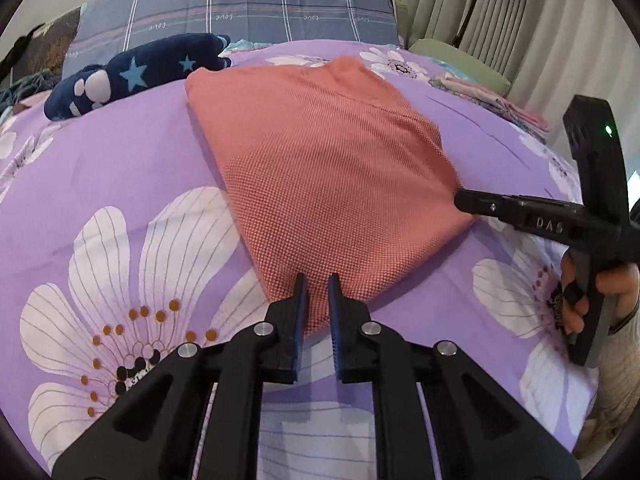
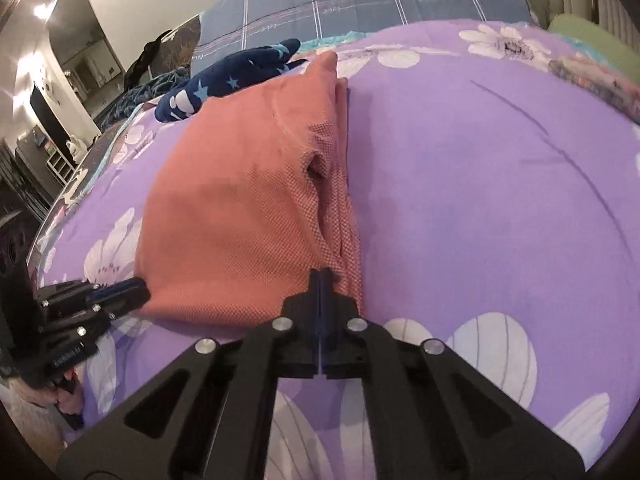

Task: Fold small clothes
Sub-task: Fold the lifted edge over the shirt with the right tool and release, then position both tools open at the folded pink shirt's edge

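Note:
A folded salmon knit garment point(image 1: 328, 152) lies flat on the purple flowered bedspread point(image 1: 120, 168). My left gripper point(image 1: 319, 278) has its jaws drawn close on the garment's near corner, and fabric fills the narrow gap between the pads. My right gripper point(image 1: 460, 201) comes in from the right with its tip at the garment's right corner. In the right wrist view the right gripper point(image 2: 322, 274) is shut, fingers pressed together at the layered edge of the garment point(image 2: 240, 220); whether fabric is pinched there is hidden. The left gripper point(image 2: 142, 286) sits at the lower left corner.
A navy star-patterned soft piece point(image 1: 132, 72) lies beyond the garment to the left. Behind it is a blue-grey checked pillow point(image 1: 240, 4). Folded clothes point(image 1: 492, 96) and a green cushion point(image 1: 460, 60) lie at the far right. A person's hand point(image 1: 612, 284) holds the right gripper.

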Demonstrator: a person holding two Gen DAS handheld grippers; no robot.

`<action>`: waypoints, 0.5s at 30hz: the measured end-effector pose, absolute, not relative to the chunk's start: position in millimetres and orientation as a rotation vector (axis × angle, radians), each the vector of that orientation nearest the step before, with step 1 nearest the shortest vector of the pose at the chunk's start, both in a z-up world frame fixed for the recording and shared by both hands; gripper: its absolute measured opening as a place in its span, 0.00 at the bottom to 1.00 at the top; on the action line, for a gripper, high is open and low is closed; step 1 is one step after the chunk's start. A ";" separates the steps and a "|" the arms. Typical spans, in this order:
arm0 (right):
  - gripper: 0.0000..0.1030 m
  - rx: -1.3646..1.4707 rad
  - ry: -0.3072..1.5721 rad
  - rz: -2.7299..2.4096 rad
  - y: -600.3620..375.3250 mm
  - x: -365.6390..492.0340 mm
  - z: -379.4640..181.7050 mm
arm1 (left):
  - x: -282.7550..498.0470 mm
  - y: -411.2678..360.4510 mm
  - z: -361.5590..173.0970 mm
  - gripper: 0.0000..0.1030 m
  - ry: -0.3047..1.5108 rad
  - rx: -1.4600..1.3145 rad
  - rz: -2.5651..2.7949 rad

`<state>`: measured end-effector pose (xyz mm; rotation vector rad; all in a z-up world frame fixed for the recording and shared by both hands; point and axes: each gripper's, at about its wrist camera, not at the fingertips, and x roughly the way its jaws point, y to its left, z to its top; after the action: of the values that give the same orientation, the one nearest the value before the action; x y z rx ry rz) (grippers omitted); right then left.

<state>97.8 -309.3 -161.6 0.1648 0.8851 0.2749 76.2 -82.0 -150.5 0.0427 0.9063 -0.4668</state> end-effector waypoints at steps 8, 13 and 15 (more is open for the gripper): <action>0.06 -0.004 0.798 0.257 -283.7 87.7 -133.1 | 68.9 -90.8 -141.5 0.13 0.882 0.117 -0.439; 0.17 -0.077 0.724 0.275 -273.2 86.6 -110.9 | 71.0 -89.1 -139.6 0.18 0.883 0.114 -0.450; 0.17 -0.067 0.745 0.294 -270.2 91.5 -113.7 | 70.7 -87.5 -140.1 0.20 0.881 0.107 -0.450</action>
<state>91.5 -270.2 -113.7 -0.0673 0.7445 0.2940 70.7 -87.5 -140.1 0.1074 0.8812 -0.4502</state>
